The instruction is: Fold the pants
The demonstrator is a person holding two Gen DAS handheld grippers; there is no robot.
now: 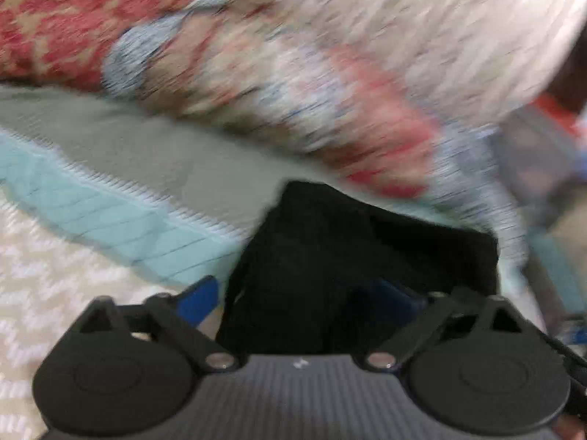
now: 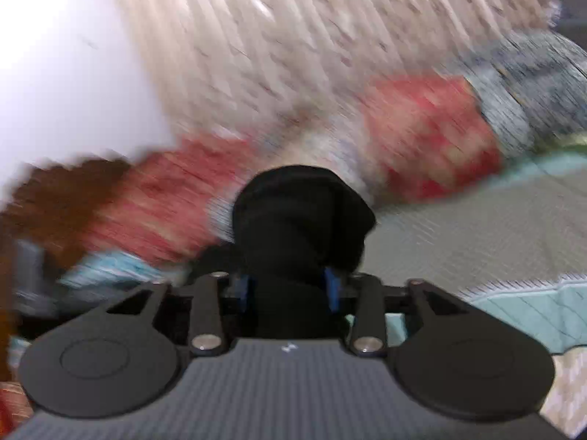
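Observation:
The black pants [image 1: 330,256] fill the space between the fingers of my left gripper [image 1: 304,300]. Its blue pads stand wide apart, with cloth draped between and over the right one, so I cannot tell whether it grips. In the right wrist view, my right gripper [image 2: 288,288] is shut on a bunched wad of the black pants [image 2: 301,212], which bulges up above the blue pads. Both views are heavily motion-blurred.
A bed with a grey sheet [image 1: 165,161] and a teal quilted cover [image 1: 110,216] lies below. Red patterned pillows [image 2: 429,135] and a floral blanket [image 1: 293,84] lie at the back. A pale curtain [image 2: 293,36] hangs behind.

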